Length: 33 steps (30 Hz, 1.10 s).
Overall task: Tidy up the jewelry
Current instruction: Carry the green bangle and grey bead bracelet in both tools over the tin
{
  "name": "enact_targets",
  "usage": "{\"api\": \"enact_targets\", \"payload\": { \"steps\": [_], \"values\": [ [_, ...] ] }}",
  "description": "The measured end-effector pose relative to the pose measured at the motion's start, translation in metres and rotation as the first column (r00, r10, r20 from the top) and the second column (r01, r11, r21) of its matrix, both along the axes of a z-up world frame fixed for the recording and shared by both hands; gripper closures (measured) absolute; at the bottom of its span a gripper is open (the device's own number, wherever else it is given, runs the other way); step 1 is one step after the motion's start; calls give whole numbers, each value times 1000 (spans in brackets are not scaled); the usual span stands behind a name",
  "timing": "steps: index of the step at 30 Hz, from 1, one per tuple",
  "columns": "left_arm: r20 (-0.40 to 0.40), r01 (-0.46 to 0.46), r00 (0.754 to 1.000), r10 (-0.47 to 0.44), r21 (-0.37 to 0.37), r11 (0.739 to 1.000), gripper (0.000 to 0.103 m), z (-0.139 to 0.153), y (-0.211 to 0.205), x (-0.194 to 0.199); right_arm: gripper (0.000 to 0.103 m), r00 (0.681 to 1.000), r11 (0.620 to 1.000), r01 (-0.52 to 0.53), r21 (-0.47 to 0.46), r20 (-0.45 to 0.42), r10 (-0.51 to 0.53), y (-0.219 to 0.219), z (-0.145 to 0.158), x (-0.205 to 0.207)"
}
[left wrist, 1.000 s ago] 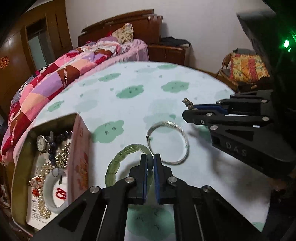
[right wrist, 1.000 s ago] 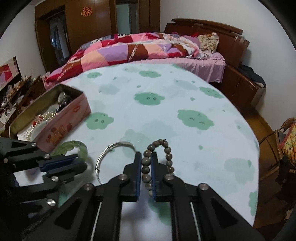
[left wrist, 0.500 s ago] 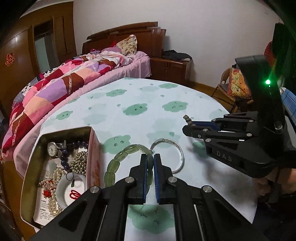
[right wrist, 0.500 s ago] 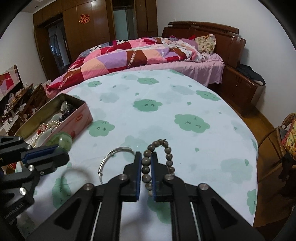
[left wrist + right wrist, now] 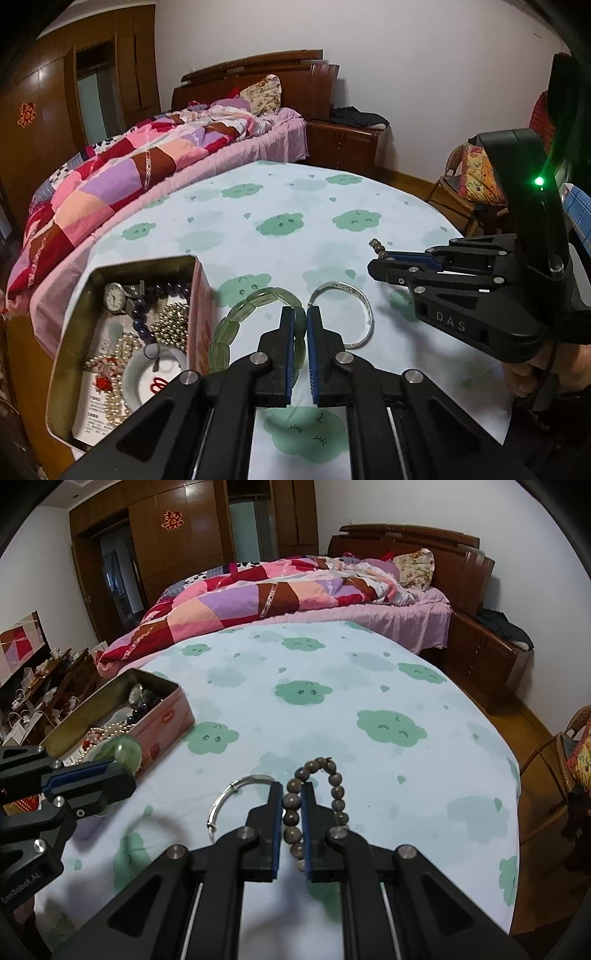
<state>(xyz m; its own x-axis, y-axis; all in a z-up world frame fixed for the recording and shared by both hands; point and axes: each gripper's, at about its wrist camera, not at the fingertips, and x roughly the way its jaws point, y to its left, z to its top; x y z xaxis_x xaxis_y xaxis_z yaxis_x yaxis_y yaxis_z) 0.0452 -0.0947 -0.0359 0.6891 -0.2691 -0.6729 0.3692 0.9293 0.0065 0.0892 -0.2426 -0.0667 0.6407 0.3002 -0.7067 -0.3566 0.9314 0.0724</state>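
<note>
Left hand-held gripper (image 5: 300, 321) clamps the green jade bracelet (image 5: 236, 325), right hand-held gripper (image 5: 291, 797) the brown bead bracelet (image 5: 334, 786); both look light, slippery, elastic-strung.

White walls (image 5: 406, 55), wooden bed (image 5: 424, 554), patchwork quilt (image 5: 240, 602), wardrobe (image 5: 122, 535).

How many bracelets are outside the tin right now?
3: green bracelet in the left gripper, brown bead bracelet in the right gripper, silver bangle on the table.

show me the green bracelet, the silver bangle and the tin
green bracelet (image 5: 225, 330), left wrist view, left beads
silver bangle (image 5: 364, 302), left wrist view, right band
tin (image 5: 168, 716), right wrist view, pink side wall
</note>
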Motion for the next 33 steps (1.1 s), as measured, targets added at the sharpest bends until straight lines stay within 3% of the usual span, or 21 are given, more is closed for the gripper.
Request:
{"api": "enact_targets", "payload": {
  "steps": [16,33],
  "values": [
    [81,-77,994,76,12,997,98,26,34,-7,91,993,997,-78,-11,87,79,40,34,-8],
    [93,-214,972,215,-25,977,98,30,95,-2,92,962,974,-217,-64,154,224,114,59,-15]
  ]
}}
